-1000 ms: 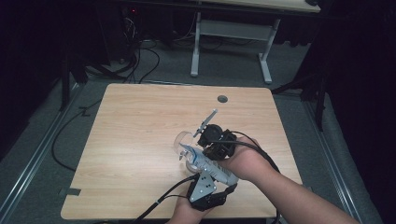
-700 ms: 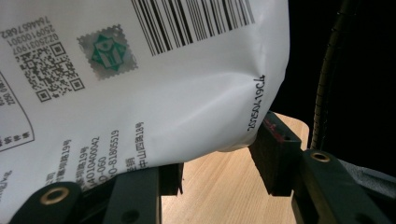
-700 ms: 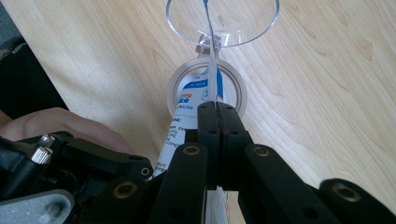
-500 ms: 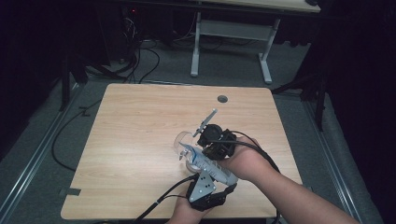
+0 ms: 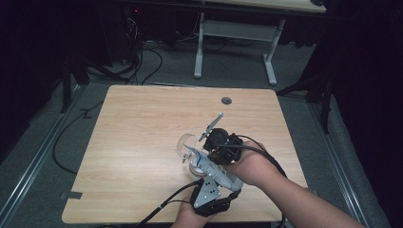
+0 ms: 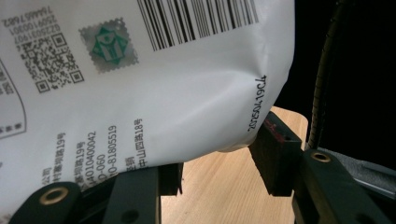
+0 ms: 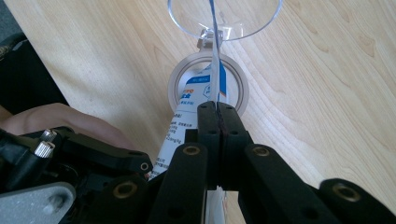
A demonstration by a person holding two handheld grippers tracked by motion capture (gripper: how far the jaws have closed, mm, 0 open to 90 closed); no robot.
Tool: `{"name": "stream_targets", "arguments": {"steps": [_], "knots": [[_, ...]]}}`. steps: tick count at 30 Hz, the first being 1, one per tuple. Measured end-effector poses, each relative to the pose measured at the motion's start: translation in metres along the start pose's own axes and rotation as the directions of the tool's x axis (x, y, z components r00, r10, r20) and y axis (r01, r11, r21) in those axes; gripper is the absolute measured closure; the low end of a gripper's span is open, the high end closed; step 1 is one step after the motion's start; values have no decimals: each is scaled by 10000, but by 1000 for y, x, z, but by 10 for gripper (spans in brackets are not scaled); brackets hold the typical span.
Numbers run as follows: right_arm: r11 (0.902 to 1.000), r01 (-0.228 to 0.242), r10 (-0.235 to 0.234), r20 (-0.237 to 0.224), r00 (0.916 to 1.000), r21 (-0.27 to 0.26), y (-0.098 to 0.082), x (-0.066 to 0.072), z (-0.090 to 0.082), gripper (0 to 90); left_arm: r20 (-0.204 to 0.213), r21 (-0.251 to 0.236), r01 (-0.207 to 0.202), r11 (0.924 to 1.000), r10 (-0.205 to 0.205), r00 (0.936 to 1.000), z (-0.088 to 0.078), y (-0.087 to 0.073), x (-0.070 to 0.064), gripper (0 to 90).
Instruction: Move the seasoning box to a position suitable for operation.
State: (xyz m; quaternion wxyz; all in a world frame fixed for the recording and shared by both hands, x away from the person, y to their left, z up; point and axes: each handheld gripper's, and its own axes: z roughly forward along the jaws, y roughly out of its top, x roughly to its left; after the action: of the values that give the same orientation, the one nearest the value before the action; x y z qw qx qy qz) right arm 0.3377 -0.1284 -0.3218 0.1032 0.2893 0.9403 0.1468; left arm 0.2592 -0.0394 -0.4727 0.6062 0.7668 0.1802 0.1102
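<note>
Wooden table [image 5: 142, 142]; both hand-held grippers clamp white pouch [image 6: 163, 84] above open clear jar [image 7: 208, 88], seemingly empty.

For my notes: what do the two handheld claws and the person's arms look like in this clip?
Both claws are black, with two flat jaws on hinged links fastened by brass-coloured rivets. The left claw carries a grey three-cornered plate with small holes, and a black cable trails off it. The right claw has a black cable looping behind the hand. The forearms are bare, no sleeves.
</note>
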Motion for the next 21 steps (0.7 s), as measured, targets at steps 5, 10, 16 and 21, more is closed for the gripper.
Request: {"name": "stream_targets", "arguments": {"steps": [5, 10, 16, 21], "knots": [[10000, -54, 54, -101, 9999, 64, -3, 0, 0, 899, 22, 102, -93, 9999, 93, 10000, 0, -3, -2, 575], [9998, -185, 187, -163, 9997, 114, -4, 1, 0, 899, 13, 149, -138, 9998, 138, 9999, 0, -6, -1, 576], [9990, -307, 311, -126, 9994, 320, -5, 1, 0, 899, 46, 249, -218, 9995, 217, 9998, 0, -9, -2, 577], [9985, -344, 351, -160, 9993, 422, -7, 0, 1, 900, 45, 276, -233, 9993, 232, 9997, 1, -12, -3, 578]]}}
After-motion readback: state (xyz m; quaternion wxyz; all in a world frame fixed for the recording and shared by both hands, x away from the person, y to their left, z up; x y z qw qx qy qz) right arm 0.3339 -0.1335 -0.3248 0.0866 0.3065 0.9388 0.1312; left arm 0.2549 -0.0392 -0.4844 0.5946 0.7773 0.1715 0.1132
